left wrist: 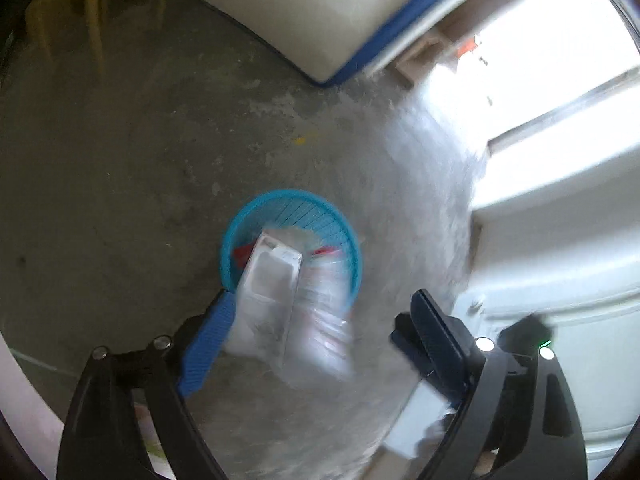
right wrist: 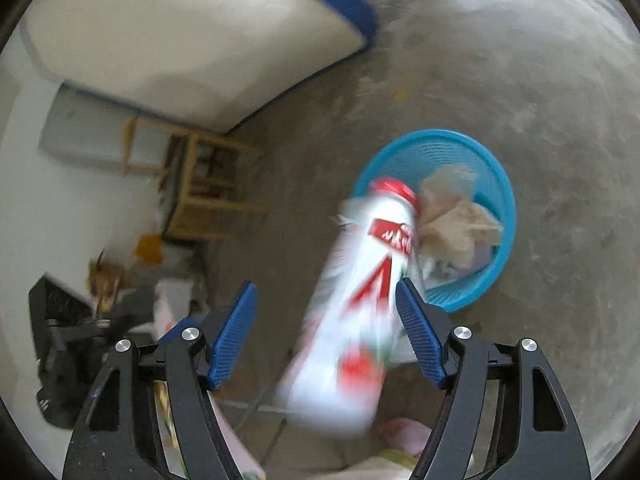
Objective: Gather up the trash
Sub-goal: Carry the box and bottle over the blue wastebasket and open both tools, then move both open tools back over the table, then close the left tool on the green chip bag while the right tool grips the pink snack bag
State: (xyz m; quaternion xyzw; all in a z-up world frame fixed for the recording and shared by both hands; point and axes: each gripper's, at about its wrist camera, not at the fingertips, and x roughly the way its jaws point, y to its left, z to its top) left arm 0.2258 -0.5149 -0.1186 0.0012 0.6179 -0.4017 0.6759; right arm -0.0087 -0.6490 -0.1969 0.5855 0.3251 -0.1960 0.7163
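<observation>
Right wrist view has the right gripper (right wrist: 326, 330) fingers spread so the white-and-red bottle (right wrist: 360, 304) drops toward the blue basket (right wrist: 502, 184) on the floor, while the left gripper (left wrist: 320, 336), fingers also spread, lets a clear plastic package (left wrist: 280, 296) go over the same basket, looks like.

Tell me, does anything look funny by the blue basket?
Yes. A white bottle with a red cap sits blurred and tilted between the right gripper's open jaws, aimed at the blue basket. Crumpled paper already lies inside.
</observation>
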